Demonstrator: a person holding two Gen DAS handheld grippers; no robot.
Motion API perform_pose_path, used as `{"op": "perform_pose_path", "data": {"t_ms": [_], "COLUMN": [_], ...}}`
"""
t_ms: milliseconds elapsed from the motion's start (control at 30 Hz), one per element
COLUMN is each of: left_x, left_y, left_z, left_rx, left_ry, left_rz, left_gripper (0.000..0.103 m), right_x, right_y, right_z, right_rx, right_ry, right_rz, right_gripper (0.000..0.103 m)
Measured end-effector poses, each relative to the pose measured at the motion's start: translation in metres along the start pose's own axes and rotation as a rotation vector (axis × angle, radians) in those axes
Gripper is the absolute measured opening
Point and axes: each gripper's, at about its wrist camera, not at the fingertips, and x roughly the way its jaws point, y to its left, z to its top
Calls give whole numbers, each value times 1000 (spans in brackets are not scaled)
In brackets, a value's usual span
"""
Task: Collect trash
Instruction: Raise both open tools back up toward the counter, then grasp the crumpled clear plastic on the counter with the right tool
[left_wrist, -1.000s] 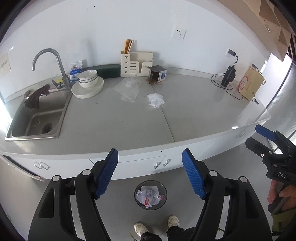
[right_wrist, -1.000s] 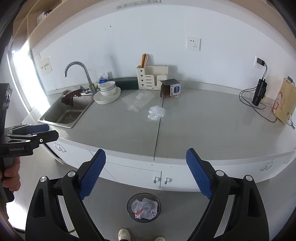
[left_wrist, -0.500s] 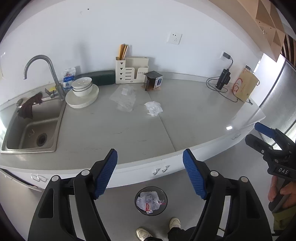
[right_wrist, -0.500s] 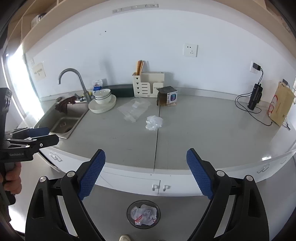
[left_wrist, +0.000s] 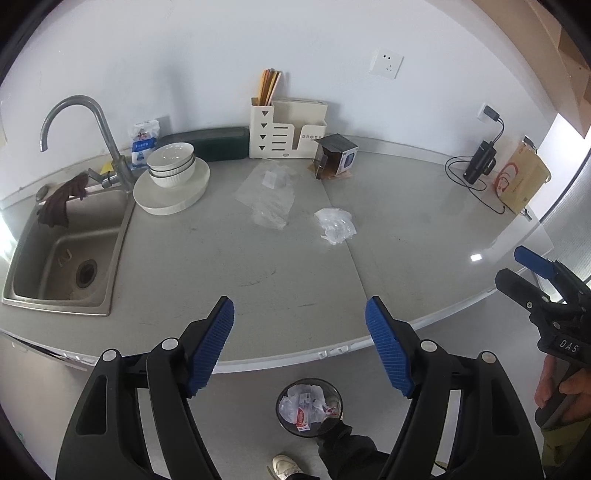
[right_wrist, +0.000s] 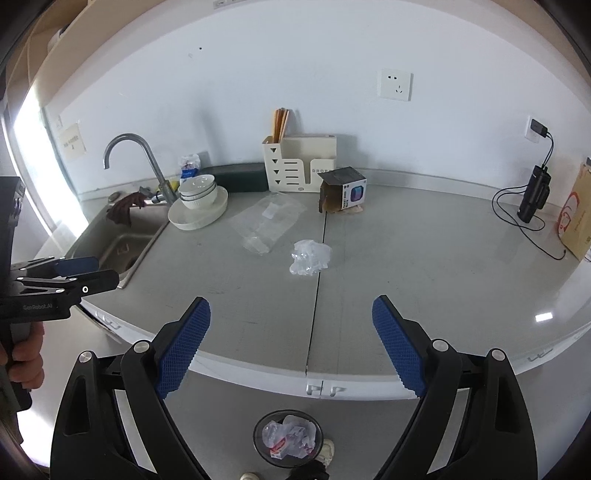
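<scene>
A crumpled clear plastic wad lies mid-counter. A flat clear plastic bag lies just left of it. A small open cardboard box stands behind them. A round trash bin with wrappers inside stands on the floor below the counter edge. My left gripper is open and empty, over the counter's front edge. My right gripper is open and empty, also at the front edge. Each gripper shows at the side of the other's view.
A steel sink with faucet and a brown rag is at the left. Stacked bowls on a plate, a cream utensil holder, a black device with cable and a brown envelope line the back and right.
Both grippers have risen and moved forward toward the counter; the countertop fills more of each view. Nothing was taken hold of. The trash on the counter has not moved.
</scene>
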Motion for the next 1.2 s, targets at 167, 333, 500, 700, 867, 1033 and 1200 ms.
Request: {"op": "perform_pose_path", "data": {"t_ms": [167,333,500,700,867,1033,1200], "left_x": [32,70,100,139,180,222,260], "left_y": [-3,0,8,30,55,79,96], "left_z": [37,69,94,118,139,155,163], "left_rx": [-50,-104,-136,-137,-109,-80,-62], "left_ry": [7,12,32,63,116,178,233], "left_rz": [44,103,118,108,83,47,21], "left_gripper": [73,73,73,73,73,76,77], "right_x": [50,101,145,192,231,267,300], "right_y": [-29,-43,-48,-41,-31,-21,-20], "right_z": [33,56,68,74,79,81,79], "right_rx": [-25,-93,-92,-80,-43,-12,21], "right_ry": [37,92,156,224,271,321,381], "right_rz": [54,98,119,99,55,14,-29], "right_gripper": [90,90,90,90,90,90,90]}}
